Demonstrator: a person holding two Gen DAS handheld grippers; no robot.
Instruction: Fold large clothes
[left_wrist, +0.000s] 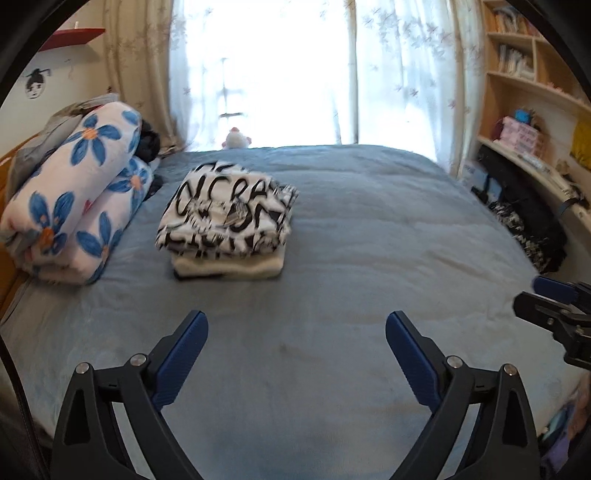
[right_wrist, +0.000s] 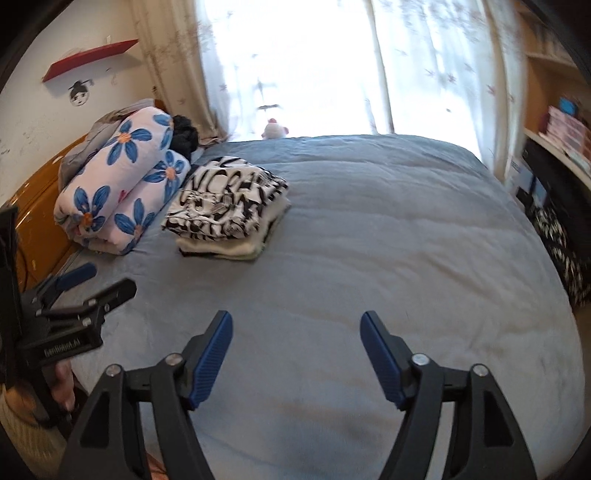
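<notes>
Both grippers hover low over the blue bed (left_wrist: 369, 236), side by side — left gripper (left_wrist: 296, 325) spread wide and empty, right gripper (right_wrist: 296, 325) likewise. Folded black-and-white clothes (left_wrist: 225, 214) sit stacked ahead-left, beside a rolled floral blanket (left_wrist: 70, 192).

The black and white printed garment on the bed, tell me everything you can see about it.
The black and white printed garment is folded into a compact, roughly square bundle, white soft-looking cloth covered in bold black lettering and graphics. It lies flat on top of a folded cream garment, whose edges show beneath it, forming a small stack on the blue bedspread. The rolled floral blanket lies to its left, apart from it. Neither set of tongs touches it.
</notes>
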